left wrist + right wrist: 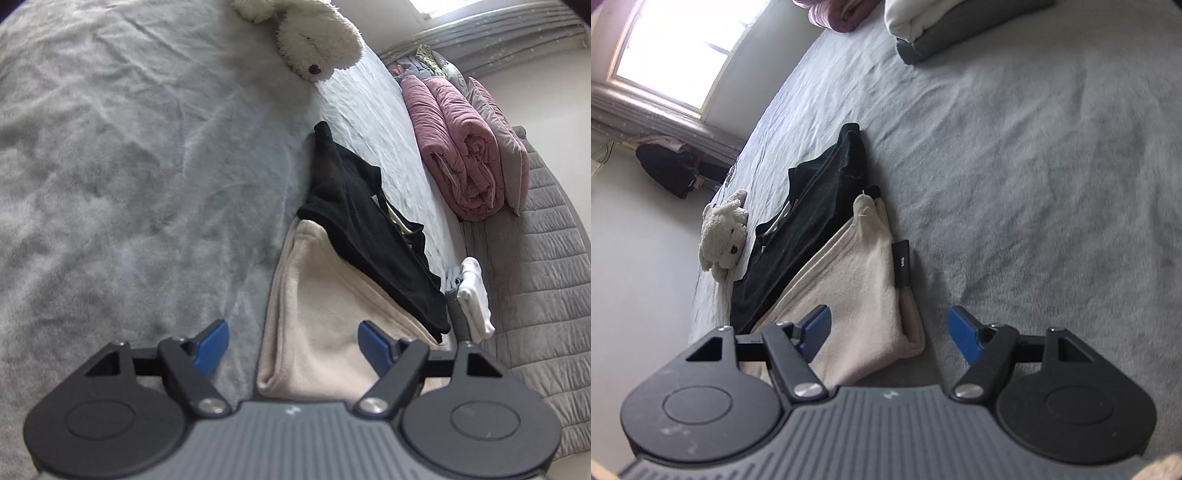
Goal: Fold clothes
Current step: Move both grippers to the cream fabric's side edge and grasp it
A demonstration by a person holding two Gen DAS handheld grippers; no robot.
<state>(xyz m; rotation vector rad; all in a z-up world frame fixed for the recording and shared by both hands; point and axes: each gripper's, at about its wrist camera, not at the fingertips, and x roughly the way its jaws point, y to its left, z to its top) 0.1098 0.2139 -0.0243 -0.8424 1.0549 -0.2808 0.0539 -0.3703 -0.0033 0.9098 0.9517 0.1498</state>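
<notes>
A folded beige garment (317, 332) lies on the grey bed, and a folded black garment (365, 236) lies beside it, partly over its far edge. My left gripper (293, 345) hovers open above the near corner of the beige piece, blue pads wide apart and touching nothing. In the right wrist view the same beige garment (860, 291) carries a small black tag (902, 264) on its edge, with the black garment (805, 229) behind it. My right gripper (888, 332) is open over the beige piece's near corner, nothing pinched.
A white plush dog (314, 40) (724, 236) sits past the black garment. A rolled pink quilt (458, 155) and grey pillows lie along the padded headboard (546, 280). Small white and grey folded items (472, 295) rest by the mattress edge. A grey cushion (960, 33) sits at the far side. Grey blanket (129, 166) spreads wide.
</notes>
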